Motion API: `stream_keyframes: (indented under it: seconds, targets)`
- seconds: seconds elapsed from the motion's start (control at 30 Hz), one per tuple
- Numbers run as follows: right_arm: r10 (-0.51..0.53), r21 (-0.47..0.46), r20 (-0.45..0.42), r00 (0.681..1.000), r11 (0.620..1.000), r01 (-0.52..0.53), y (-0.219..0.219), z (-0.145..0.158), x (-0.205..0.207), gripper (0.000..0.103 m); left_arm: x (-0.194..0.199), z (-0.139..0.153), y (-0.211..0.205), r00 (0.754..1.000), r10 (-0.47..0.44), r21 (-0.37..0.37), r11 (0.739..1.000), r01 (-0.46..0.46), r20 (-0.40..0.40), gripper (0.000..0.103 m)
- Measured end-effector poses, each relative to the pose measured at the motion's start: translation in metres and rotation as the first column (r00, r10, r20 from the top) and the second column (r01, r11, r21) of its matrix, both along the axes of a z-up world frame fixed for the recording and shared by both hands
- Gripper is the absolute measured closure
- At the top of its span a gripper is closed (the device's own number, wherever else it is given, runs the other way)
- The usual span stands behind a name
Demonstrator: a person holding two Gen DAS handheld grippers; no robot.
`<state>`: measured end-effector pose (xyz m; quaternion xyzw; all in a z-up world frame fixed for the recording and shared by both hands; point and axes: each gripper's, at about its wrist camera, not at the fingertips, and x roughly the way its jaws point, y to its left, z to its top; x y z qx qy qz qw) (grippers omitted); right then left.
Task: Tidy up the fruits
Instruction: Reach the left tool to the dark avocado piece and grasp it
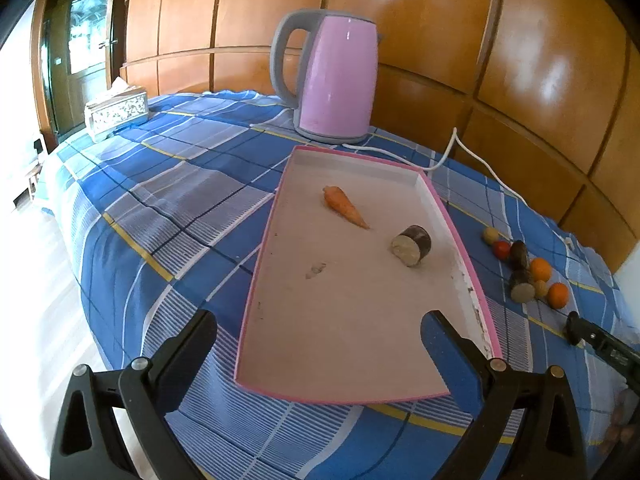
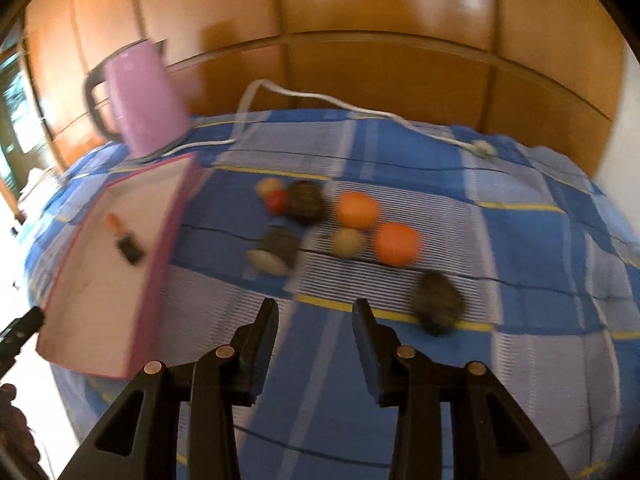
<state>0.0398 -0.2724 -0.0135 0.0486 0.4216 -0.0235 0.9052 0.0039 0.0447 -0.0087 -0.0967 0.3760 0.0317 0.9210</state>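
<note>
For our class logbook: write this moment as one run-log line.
tray: carrot, dark cut piece | cloth: two oranges | left gripper: open, empty | right gripper: open, empty

Blue plaid-covered table (image 1: pixel 168 184): kettle (image 1: pixel 332 76), pink tray (image 1: pixel 272 216), loose fruits (image 2: pixel 356 210), tissue box (image 1: pixel 116 114).

A blue, white and yellow plaid cloth (image 1: pixel 180 184) covers the worktop; a pink-rimmed white tray (image 1: pixel 454 226) carries an orange carrot (image 1: pixel 344 206). Behind stands a lilac kettle (image 1: pixel 336 76) with grey handle, before glossy brown panels (image 1: pixel 500 20).
</note>
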Motion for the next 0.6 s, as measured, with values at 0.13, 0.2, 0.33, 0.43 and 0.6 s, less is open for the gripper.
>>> stream_keyframes:
  seconds: [0.13,0.2,0.33,0.43,0.6]
  targets:
    - [-0.116,-0.03,0.012,0.993,0.993,0.117,-0.036,-0.004,-0.014,0.065,0.0,0.001,-0.005,1.0,-0.022,0.001,1.0,0.022,0.0,0.001]
    - [-0.183,-0.029,0.011,0.983,0.983,0.183,-0.055,-0.007,-0.021,0.064,-0.001,0.002,-0.009,0.999,-0.038,0.004,0.999,0.038,0.006,0.001]
    - [-0.317,-0.044,0.008,0.949,0.947,0.317,-0.092,-0.016,-0.036,0.064,-0.001,0.005,-0.015,0.998,-0.069,0.007,0.998,0.069,0.015,0.001]
    - [-0.395,-0.059,0.003,0.919,0.917,0.394,-0.111,-0.023,-0.044,0.064,-0.001,0.009,-0.021,0.994,-0.103,0.024,0.994,0.102,0.03,0.001]
    - [-0.5,-0.077,-0.011,0.866,0.864,0.498,-0.143,-0.036,-0.055,0.064,0.0,0.018,-0.034,0.983,-0.178,0.024,0.984,0.177,0.054,0.001]
